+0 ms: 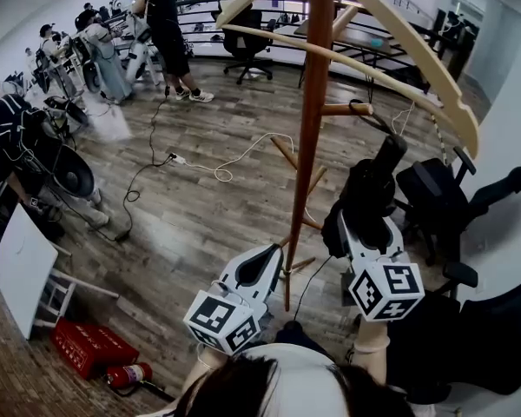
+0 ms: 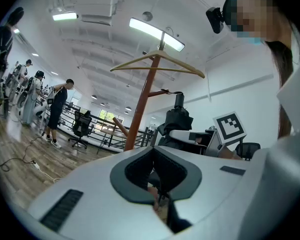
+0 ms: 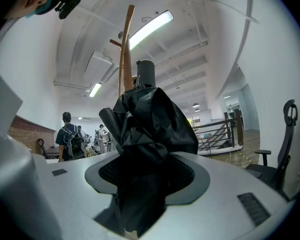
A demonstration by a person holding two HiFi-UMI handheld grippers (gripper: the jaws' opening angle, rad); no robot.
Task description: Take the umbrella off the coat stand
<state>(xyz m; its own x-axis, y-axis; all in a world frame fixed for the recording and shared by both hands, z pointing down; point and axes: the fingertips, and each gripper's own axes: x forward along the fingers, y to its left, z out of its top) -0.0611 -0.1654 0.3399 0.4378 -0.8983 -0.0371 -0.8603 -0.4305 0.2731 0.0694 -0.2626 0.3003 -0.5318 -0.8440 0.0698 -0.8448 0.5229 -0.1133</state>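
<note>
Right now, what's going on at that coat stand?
A person with a gripper in each hand is working at the wooden coat stand. The right gripper is clamped on the folded black umbrella, whose strap looks hooked over a peg, so it is not off yet. The left gripper is open and empty, lower down beside the pole.

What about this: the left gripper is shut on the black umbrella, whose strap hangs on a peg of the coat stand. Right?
No. The right gripper is shut on the black umbrella, as the right gripper view shows; the left gripper holds nothing. The umbrella's strap does hang on a peg of the coat stand.
</note>
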